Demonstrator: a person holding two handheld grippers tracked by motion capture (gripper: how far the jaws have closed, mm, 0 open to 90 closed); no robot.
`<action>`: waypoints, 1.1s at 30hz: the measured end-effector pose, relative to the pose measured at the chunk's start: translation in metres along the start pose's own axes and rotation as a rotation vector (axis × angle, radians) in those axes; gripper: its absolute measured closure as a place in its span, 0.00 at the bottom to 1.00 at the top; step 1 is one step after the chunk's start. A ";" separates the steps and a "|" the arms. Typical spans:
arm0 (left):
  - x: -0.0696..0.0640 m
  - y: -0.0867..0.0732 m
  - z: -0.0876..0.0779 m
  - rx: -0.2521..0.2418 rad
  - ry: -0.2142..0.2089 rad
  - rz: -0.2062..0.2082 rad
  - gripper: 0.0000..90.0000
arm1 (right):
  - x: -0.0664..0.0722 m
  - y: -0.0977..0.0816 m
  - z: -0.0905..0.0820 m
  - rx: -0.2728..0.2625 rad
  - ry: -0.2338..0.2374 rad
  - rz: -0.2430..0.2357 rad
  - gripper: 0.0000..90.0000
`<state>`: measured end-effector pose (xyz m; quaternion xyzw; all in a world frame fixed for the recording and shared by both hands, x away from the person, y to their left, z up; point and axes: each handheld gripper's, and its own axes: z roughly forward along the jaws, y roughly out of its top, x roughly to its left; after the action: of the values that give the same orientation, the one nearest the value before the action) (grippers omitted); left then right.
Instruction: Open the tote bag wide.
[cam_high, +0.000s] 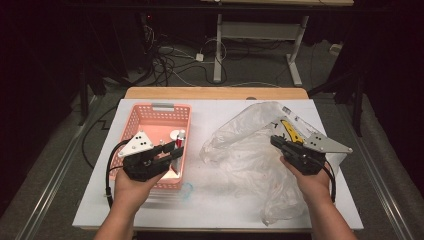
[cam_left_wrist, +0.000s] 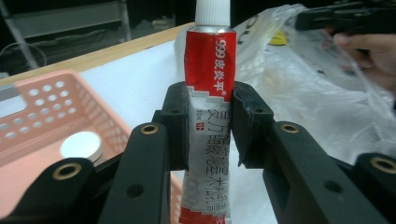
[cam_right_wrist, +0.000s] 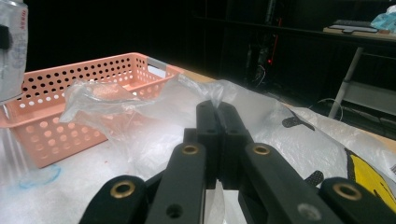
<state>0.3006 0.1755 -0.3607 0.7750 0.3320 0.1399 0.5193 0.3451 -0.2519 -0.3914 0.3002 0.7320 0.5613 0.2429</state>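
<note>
Nearest the table's front edge, my left gripper (cam_high: 172, 150) has its jaws clamped on the red-and-white ointment tube (cam_left_wrist: 208, 107), pads pressing its printed sides; the white cap points away from me. I hold the tube above the front right corner of the pink basket (cam_high: 150, 112), clear of the basket floor. One round silver lid (cam_left_wrist: 81, 144) lies inside the basket, below the jaws. Toward the right edge, my right gripper (cam_high: 276, 141) has its jaws together, pinching a fold of the clear plastic bag (cam_high: 245, 145). That bag sprawls crumpled over the right half of the white table (cam_high: 210, 107), a yellow item (cam_high: 290, 131) showing inside it near the back. Basket and bag sit apart, bare table between.
</note>
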 end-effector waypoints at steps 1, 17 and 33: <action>-0.003 0.001 0.001 -0.001 -0.006 0.005 0.75 | 0.000 0.000 0.000 -0.002 0.001 0.001 1.00; -0.045 -0.002 0.035 0.037 -0.119 0.084 0.75 | 0.001 0.000 0.001 -0.003 0.000 0.000 1.00; -0.074 -0.001 0.082 0.076 -0.160 0.126 0.75 | 0.010 0.002 0.004 0.001 0.023 -0.002 1.00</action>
<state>0.2915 0.0683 -0.3873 0.8222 0.2453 0.0968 0.5044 0.3410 -0.2415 -0.3904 0.2934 0.7352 0.5641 0.2350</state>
